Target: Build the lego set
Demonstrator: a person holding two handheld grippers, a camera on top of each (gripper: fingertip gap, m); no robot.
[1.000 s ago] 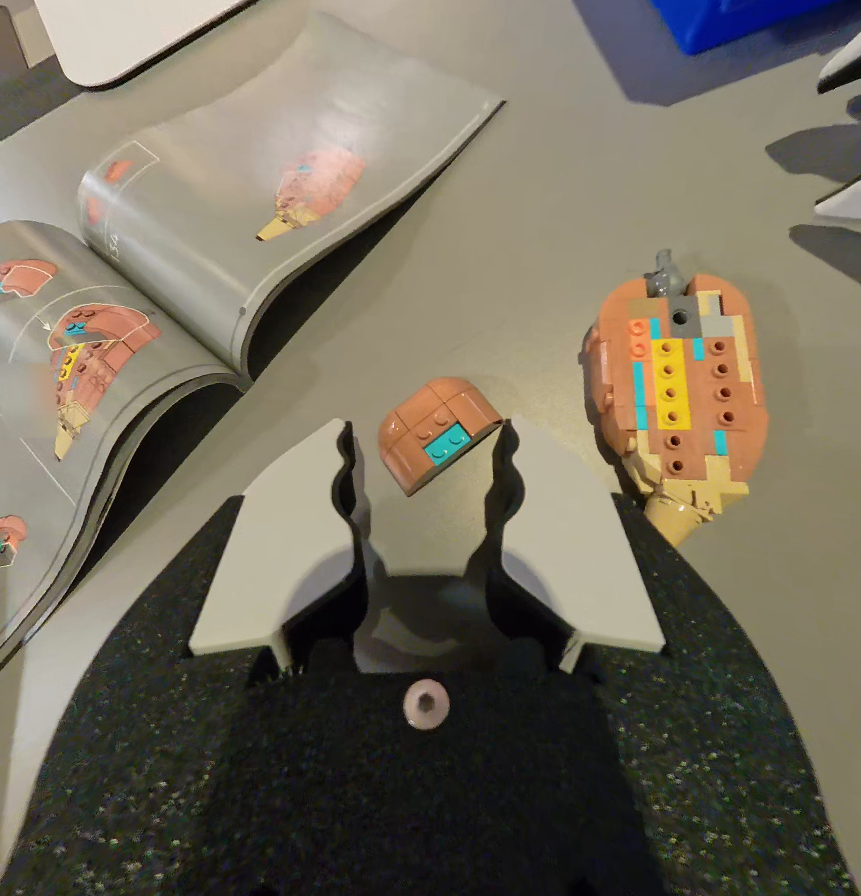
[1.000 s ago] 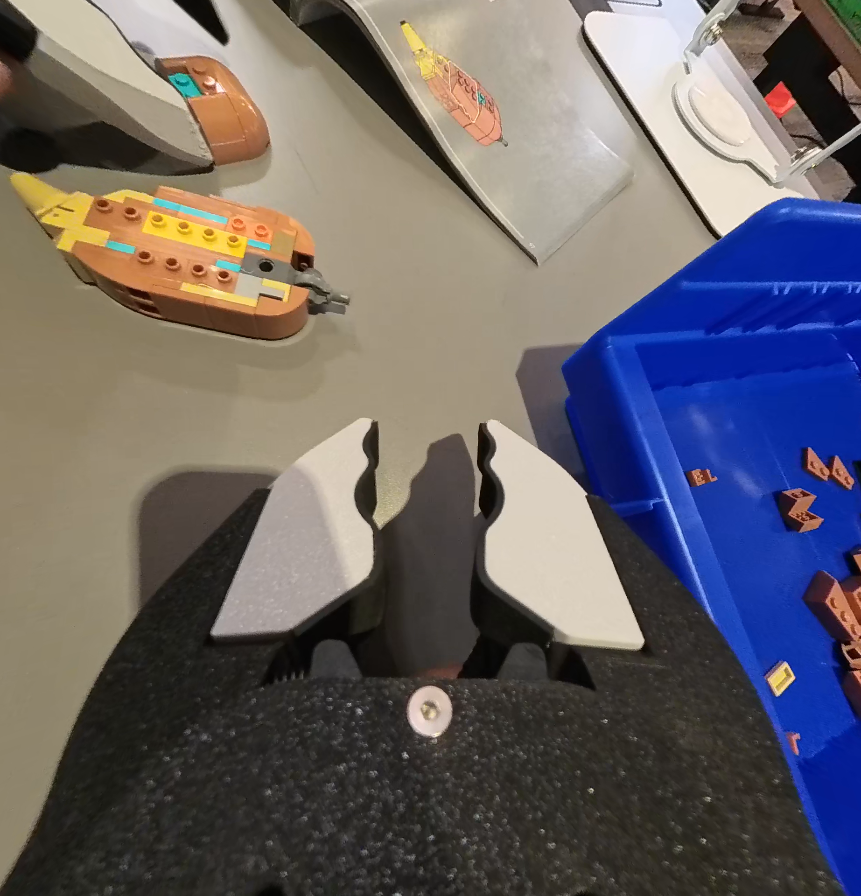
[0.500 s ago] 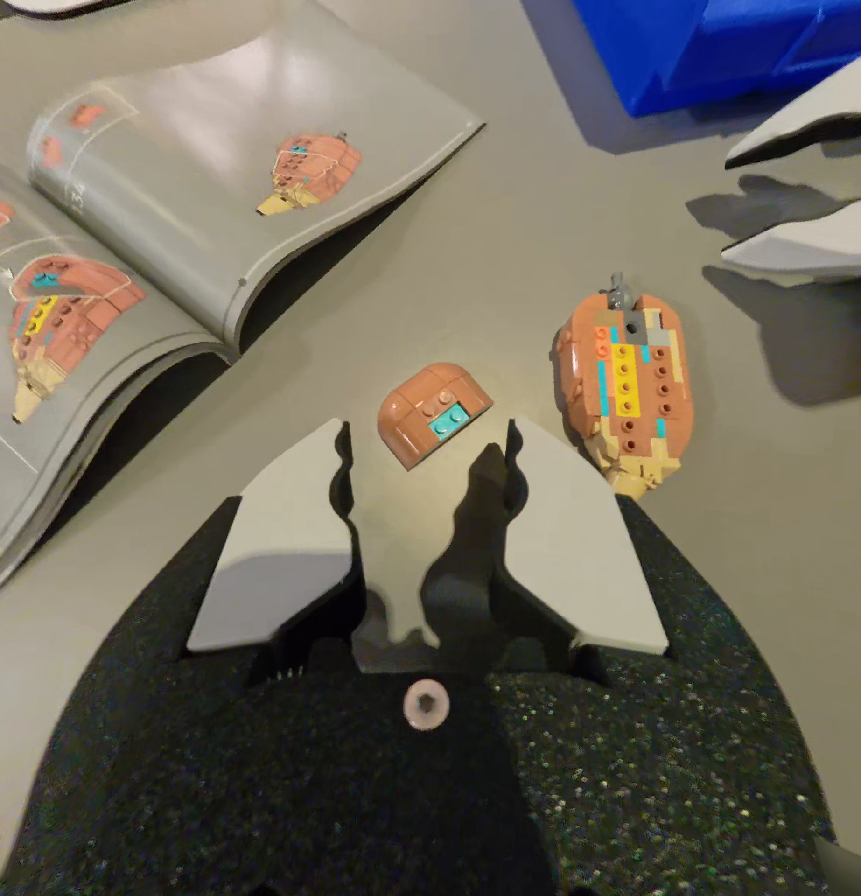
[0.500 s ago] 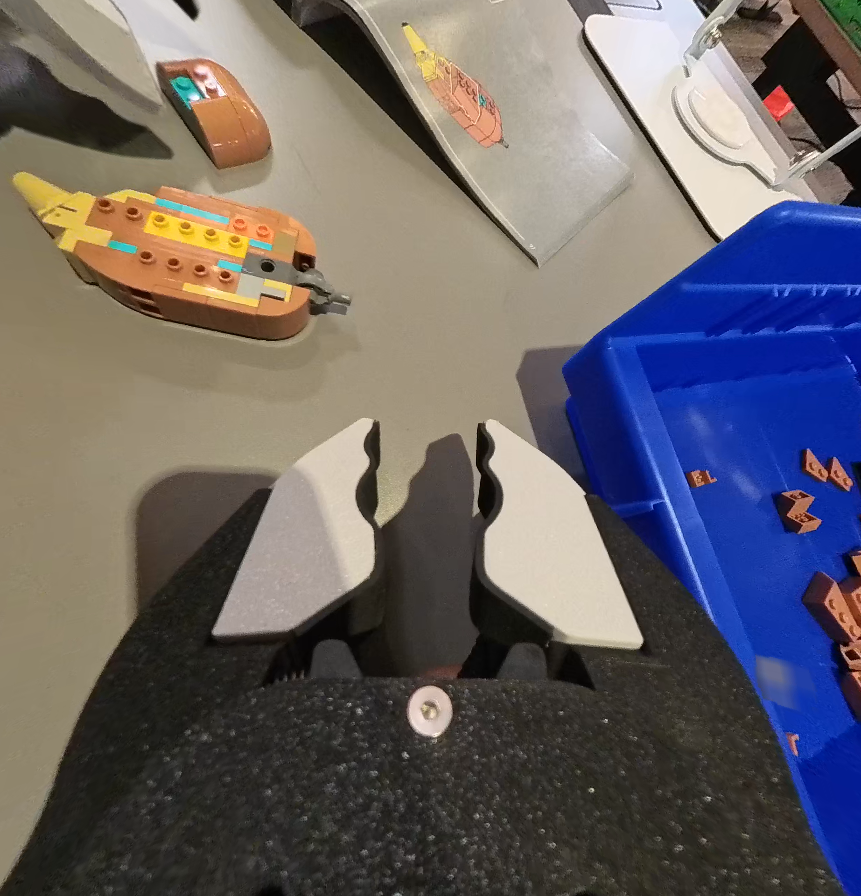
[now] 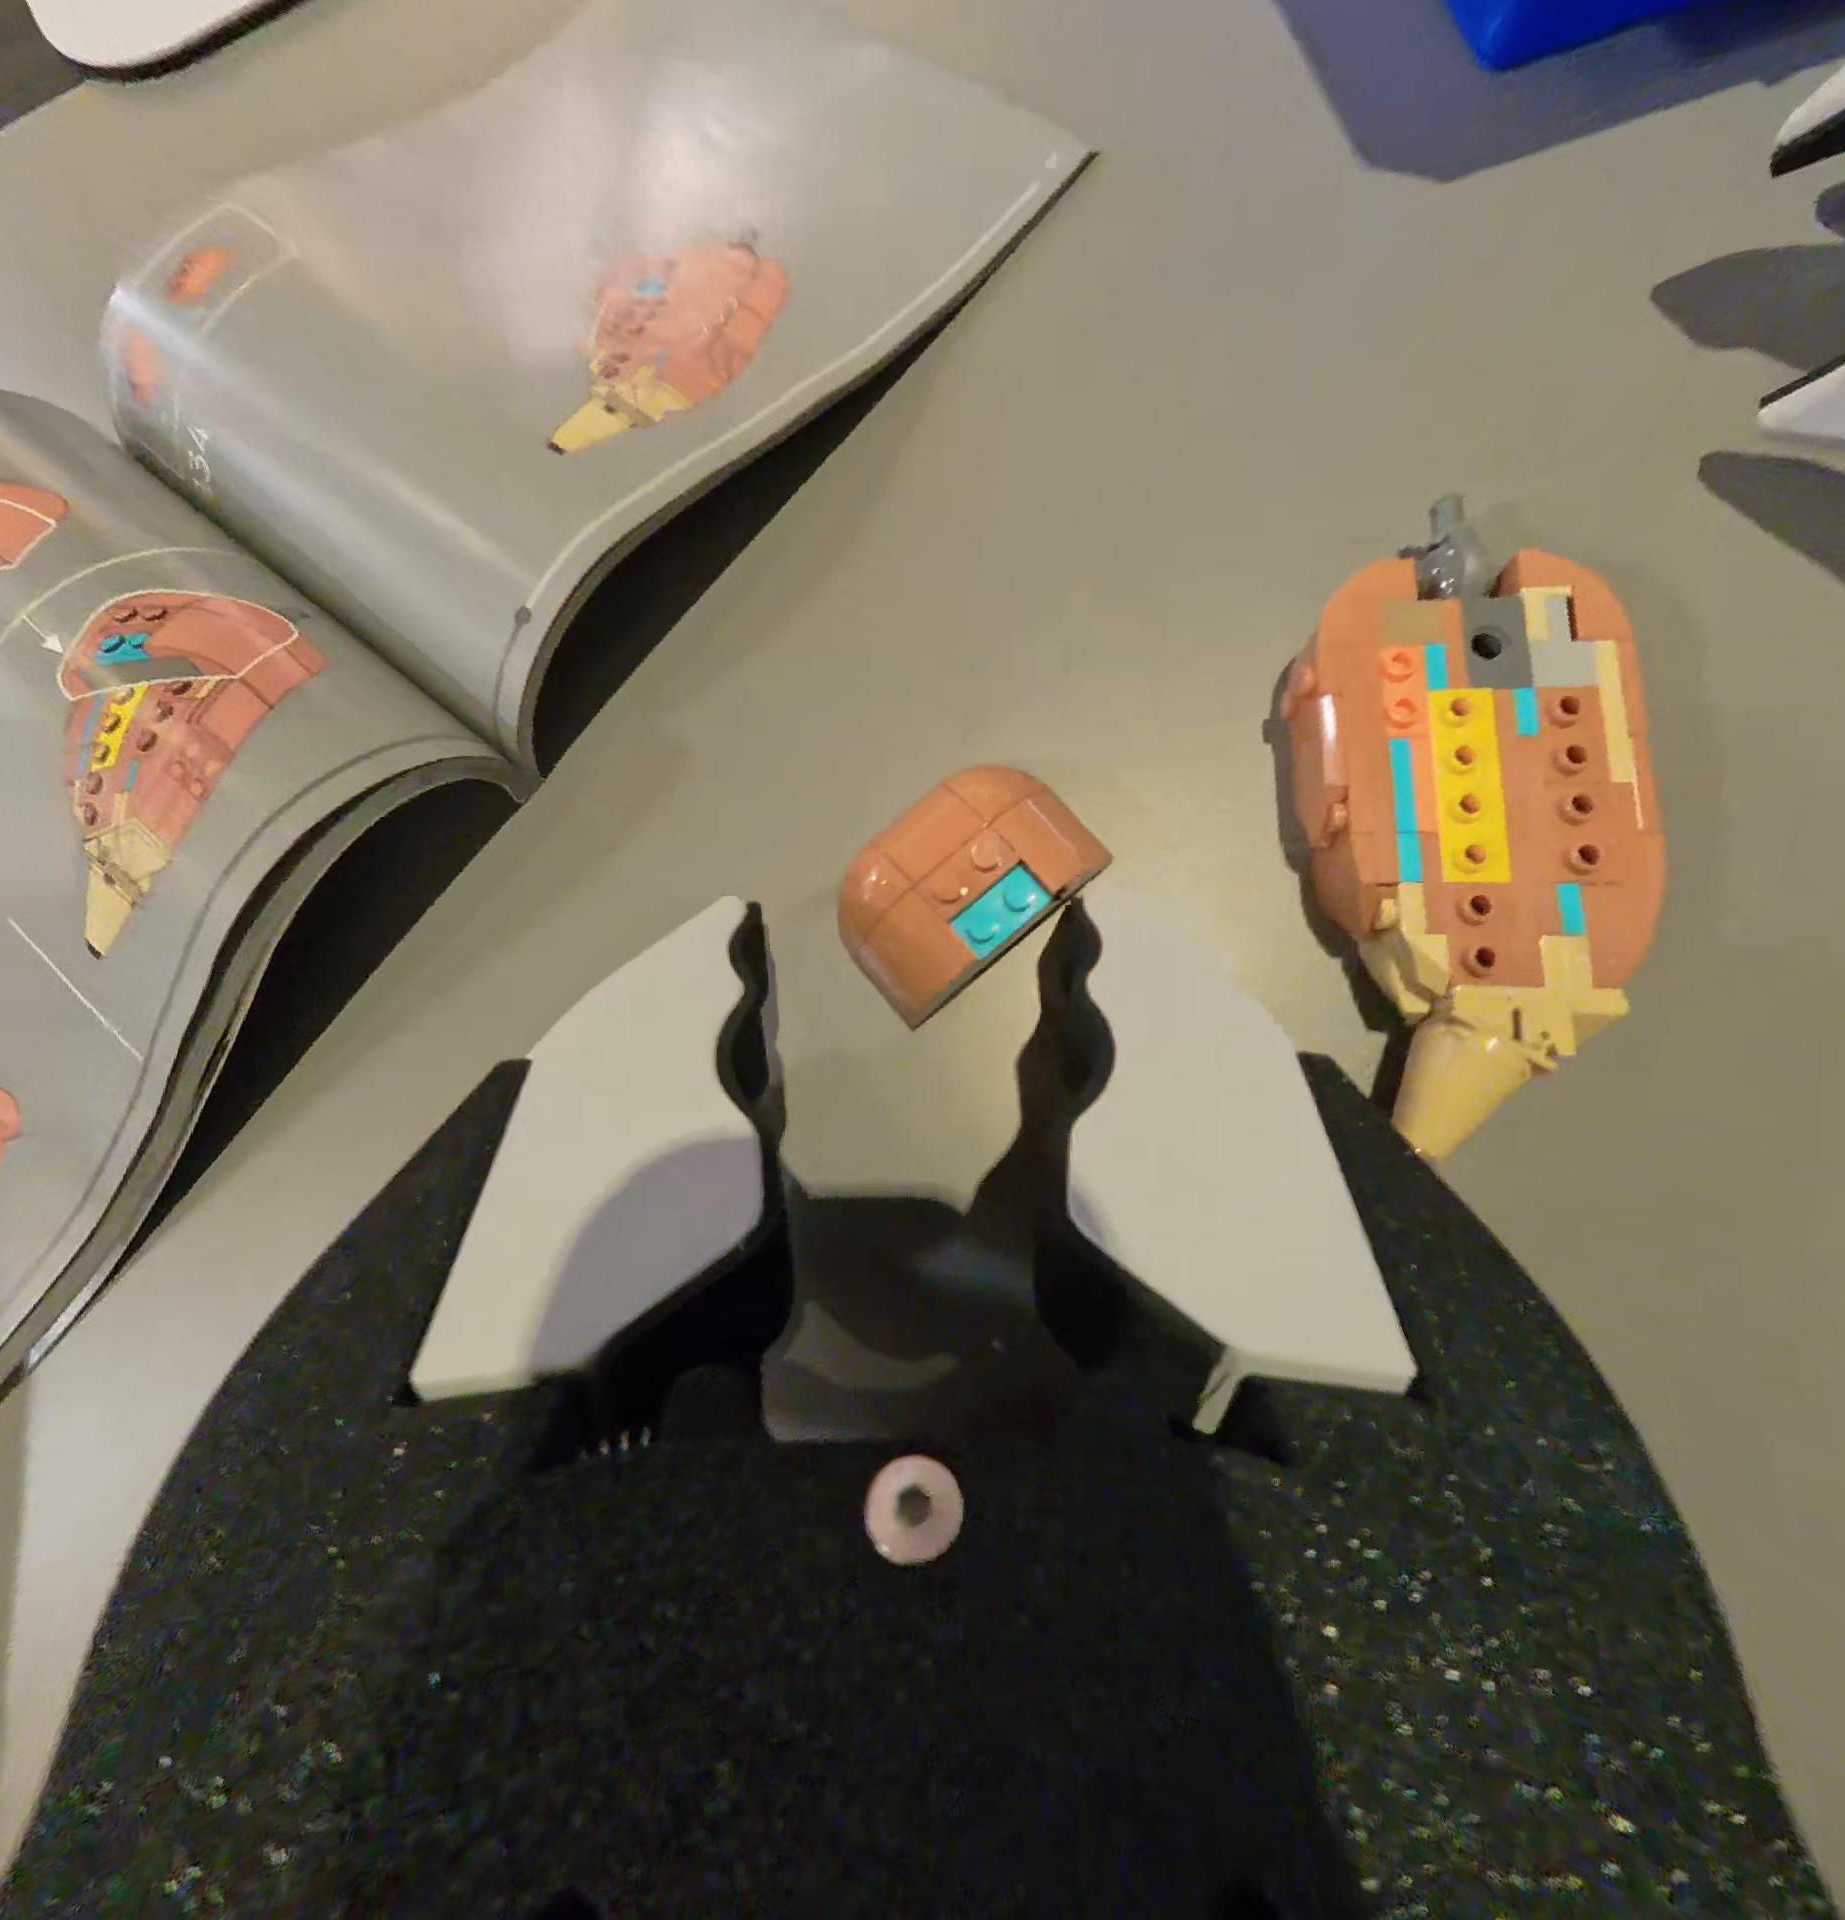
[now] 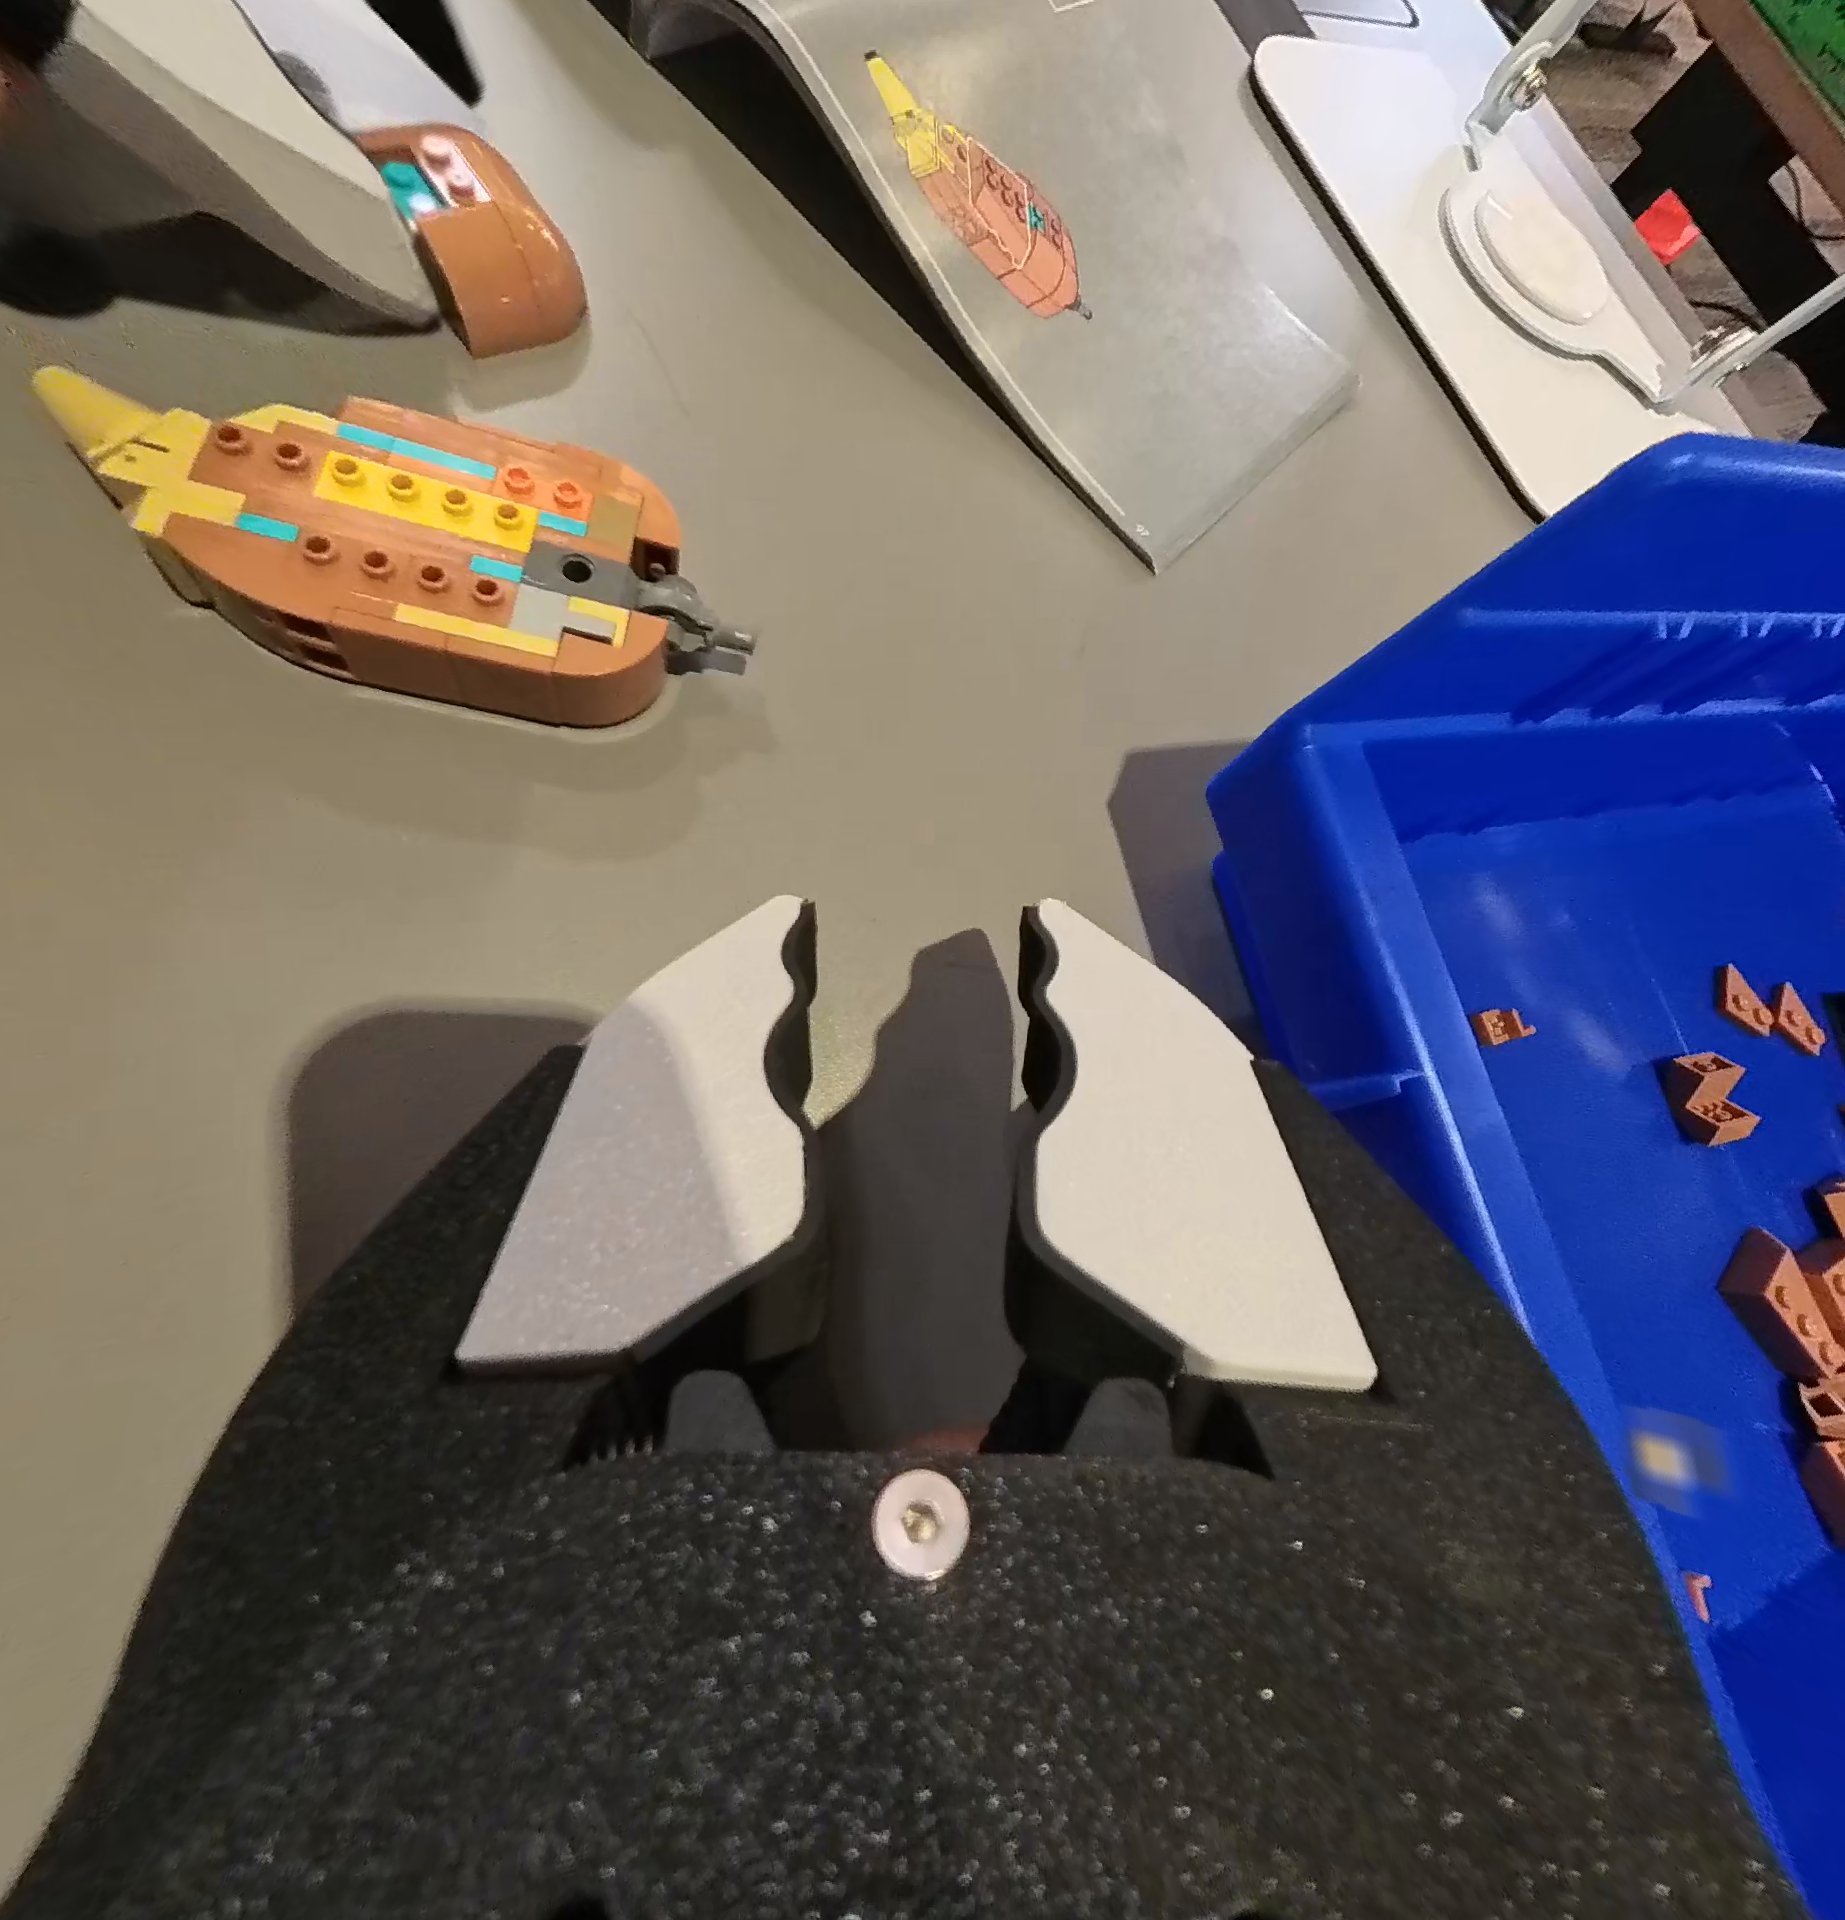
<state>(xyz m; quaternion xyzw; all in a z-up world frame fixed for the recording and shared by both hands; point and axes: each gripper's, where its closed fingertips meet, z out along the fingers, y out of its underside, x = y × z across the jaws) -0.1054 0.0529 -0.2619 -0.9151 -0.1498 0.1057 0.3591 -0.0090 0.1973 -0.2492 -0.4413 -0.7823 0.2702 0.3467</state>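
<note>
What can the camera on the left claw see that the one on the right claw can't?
Only the left view shows the booklet's left page and the left claw, open around the small brown piece. Only the right view shows loose bricks inside the blue bin and the open, empty right claw. Both show the small piece, the long brown model and the booklet's right page.

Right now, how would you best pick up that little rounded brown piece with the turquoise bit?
I'd grip the small rounded brown piece across its two flat side faces, coming from its open, straight-edged end where the left gripper already is. Its domed far end is smooth and would likely slip. The jaws stand open wide enough to straddle it.
</note>
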